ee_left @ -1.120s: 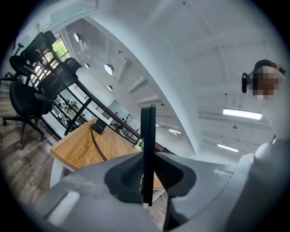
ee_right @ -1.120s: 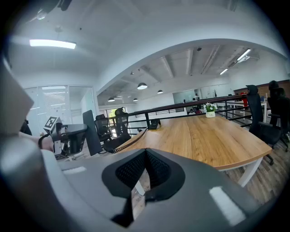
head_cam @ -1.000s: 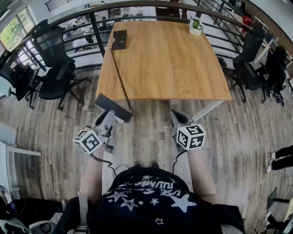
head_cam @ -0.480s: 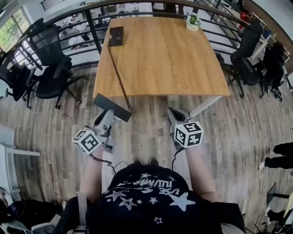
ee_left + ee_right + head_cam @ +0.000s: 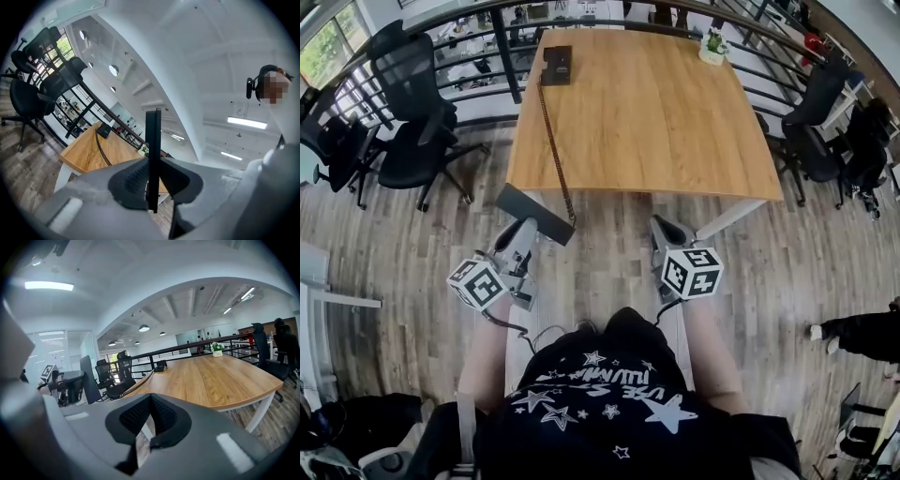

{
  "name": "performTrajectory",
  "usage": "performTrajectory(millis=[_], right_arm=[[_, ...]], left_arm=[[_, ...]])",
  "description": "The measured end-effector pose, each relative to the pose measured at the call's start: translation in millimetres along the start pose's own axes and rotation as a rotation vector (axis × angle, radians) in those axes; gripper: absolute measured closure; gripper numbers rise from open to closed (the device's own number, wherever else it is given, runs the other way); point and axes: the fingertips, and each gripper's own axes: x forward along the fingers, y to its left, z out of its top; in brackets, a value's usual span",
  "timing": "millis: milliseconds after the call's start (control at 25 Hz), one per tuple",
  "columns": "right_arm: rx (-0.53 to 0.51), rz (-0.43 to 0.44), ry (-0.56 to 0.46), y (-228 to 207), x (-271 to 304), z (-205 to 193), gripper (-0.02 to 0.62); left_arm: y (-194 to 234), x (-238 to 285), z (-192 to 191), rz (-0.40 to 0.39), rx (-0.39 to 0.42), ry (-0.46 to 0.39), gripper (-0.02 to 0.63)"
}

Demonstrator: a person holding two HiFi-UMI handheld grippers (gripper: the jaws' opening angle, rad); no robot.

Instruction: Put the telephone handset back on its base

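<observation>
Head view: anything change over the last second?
The person starts a step: a leg now swings forward where shoe tips showed. Unchanged: left gripper shut on the handset, cord running to the base on the table; right gripper shut, empty.

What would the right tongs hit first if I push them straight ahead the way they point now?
Probably the near edge of the wooden table, which lies directly ahead of the right tongs. They tilt slightly down, so they could slip under the top instead; depth is unclear.
</observation>
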Motion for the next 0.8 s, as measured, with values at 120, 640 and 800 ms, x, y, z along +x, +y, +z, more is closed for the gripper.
performTrajectory(millis=[120,640,800], right_arm=[[0.000,0.002,0.000,10.5,7.5,-2.7,0.595],[0.002,0.023,0.046,10.7,79.1,4.9,0.595],[0.012,0.044,0.057,14.0,122.8,9.6,0.595]], left_arm=[[5.5,-7.1,4.4,-0.006,0.010,0.006,0.531],[49.3,-8.1,16.1,0.033,-0.080,-0.015,0.531],[74.6,0.5,30.8,0.046,-0.088,-0.024,0.531]])
